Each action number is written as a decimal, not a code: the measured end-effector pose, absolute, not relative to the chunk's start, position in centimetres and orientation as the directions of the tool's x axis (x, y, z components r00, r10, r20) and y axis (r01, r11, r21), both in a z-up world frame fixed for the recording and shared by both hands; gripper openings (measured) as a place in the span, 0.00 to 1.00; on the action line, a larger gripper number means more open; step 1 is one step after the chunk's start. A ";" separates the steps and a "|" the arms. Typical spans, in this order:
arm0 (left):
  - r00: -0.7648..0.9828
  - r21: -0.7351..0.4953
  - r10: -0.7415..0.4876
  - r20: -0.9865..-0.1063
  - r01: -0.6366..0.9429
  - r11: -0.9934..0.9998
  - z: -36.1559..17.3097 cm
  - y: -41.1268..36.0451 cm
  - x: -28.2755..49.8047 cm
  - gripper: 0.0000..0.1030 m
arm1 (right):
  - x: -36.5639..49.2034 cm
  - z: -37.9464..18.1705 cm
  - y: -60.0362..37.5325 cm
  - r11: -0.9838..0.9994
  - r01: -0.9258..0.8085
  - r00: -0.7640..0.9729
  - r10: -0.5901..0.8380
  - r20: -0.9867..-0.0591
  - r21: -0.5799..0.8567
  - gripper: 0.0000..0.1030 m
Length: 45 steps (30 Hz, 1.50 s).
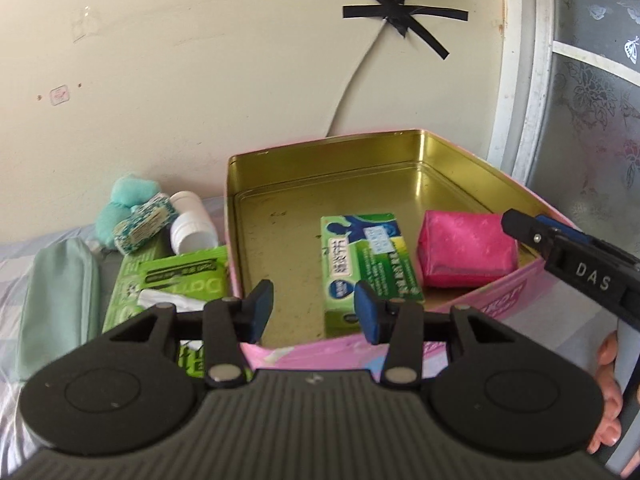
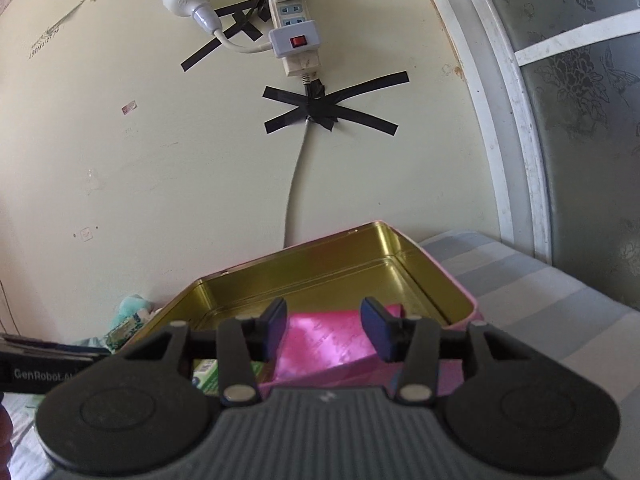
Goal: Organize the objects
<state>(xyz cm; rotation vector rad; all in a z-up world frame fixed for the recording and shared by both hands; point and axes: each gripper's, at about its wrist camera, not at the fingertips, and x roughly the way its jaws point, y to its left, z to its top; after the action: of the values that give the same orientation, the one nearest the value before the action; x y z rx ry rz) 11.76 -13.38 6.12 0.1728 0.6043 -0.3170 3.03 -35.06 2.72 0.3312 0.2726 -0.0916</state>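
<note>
A tin (image 1: pixel 320 168), pink outside and gold inside, stands open against the wall. A green box (image 1: pixel 368 256) lies flat in its middle and a pink packet (image 1: pixel 464 252) at its right side. My left gripper (image 1: pixel 314 312) hovers over the tin's near wall, open, with nothing between its pads; its right fingertip overlaps the green box. My right gripper (image 1: pixel 528 226) reaches in from the right, its tip by the packet's far corner. In the right wrist view the right gripper (image 2: pixel 326 324) stands open above the pink packet (image 2: pixel 328 348), pads apart from it, inside the tin (image 2: pixel 320 276).
Left of the tin lie a pale green pouch (image 1: pixel 60 280), a bright green packet (image 1: pixel 180 276), a white bottle (image 1: pixel 192 224), a patterned small box (image 1: pixel 144 228) and a teal plush (image 1: pixel 124 204). A hand (image 1: pixel 608 380) holds the right gripper. Striped bedding (image 2: pixel 540 300) extends right; a cable (image 2: pixel 294 192) runs down the wall.
</note>
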 end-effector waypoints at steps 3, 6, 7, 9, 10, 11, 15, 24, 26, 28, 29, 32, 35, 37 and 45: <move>0.798 0.069 -0.217 -0.563 0.307 0.949 6.2 -11.6 10.7 0.49 | 2.4 3.1 -32.9 0.952 0.105 0.964 -0.026 -0.266 0.287 0.42; 0.799 0.052 -0.209 -0.564 0.286 0.957 6.4 -10.2 10.1 0.51 | 1.5 3.2 -30.8 0.953 0.084 0.965 -0.005 -0.263 0.290 0.43; 0.796 0.040 -0.212 -0.567 0.284 0.958 6.5 -9.8 9.9 0.51 | 1.1 3.4 -30.2 0.953 0.080 0.965 -0.001 -0.263 0.291 0.43; 0.799 0.033 -0.209 -0.564 0.274 0.961 6.5 -9.1 9.6 0.51 | 0.3 3.6 -28.9 0.955 0.071 0.965 0.007 -0.262 0.289 0.43; 0.801 0.032 -0.207 -0.561 0.271 0.962 6.5 -8.7 9.3 0.51 | -0.1 3.8 -28.3 0.956 0.066 0.965 0.011 -0.261 0.286 0.44; 0.803 0.032 -0.204 -0.559 0.267 0.963 6.5 -8.4 9.0 0.51 | -0.5 3.9 -27.6 0.957 0.061 0.965 0.016 -0.262 0.284 0.44; 0.805 0.023 -0.201 -0.559 0.258 0.966 6.3 -7.2 8.3 0.51 | -1.8 4.1 -25.4 0.963 0.036 0.961 0.040 -0.274 0.267 0.46; 0.795 0.005 -0.160 -0.584 0.201 0.980 4.3 -4.2 8.0 0.52 | -1.5 2.9 -21.8 0.974 0.013 0.943 0.064 -0.327 0.228 0.47; 0.799 0.011 -0.141 -0.585 0.181 0.983 3.8 -3.5 8.0 0.52 | -1.6 2.5 -21.1 0.978 0.021 0.945 0.048 -0.324 0.207 0.47; 0.806 0.024 -0.119 -0.580 0.163 0.986 3.3 -3.0 7.9 0.52 | -1.6 2.3 -20.7 0.980 0.026 0.946 0.039 -0.322 0.198 0.47; 0.809 0.031 -0.107 -0.578 0.153 0.988 3.0 -2.7 7.9 0.53 | -1.5 2.2 -20.5 0.980 0.028 0.947 0.037 -0.320 0.195 0.47; 0.816 0.037 -0.083 -0.572 0.126 0.991 2.3 -1.9 8.0 0.57 | -1.6 1.7 -19.8 0.986 0.034 0.950 0.020 -0.312 0.165 0.47; 0.825 0.041 -0.066 -0.562 0.107 0.993 1.6 -1.3 8.1 0.57 | -1.7 1.8 -19.6 0.987 0.034 0.954 0.015 -0.298 0.156 0.48; 0.832 0.044 -0.062 -0.551 0.103 0.994 1.2 -1.1 8.2 0.57 | -1.8 1.7 -19.5 0.988 0.033 0.956 0.012 -0.293 0.151 0.49; 0.844 0.029 -0.072 -0.532 0.103 0.994 0.0 -0.7 8.4 0.60 | -1.7 1.7 -18.8 0.993 0.020 0.958 0.014 -0.286 0.116 0.53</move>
<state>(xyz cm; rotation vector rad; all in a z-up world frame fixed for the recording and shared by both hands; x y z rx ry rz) 8.35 -0.72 0.03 0.0574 0.5591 -0.0928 -1.74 -18.80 1.74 0.1178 0.2905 -0.0026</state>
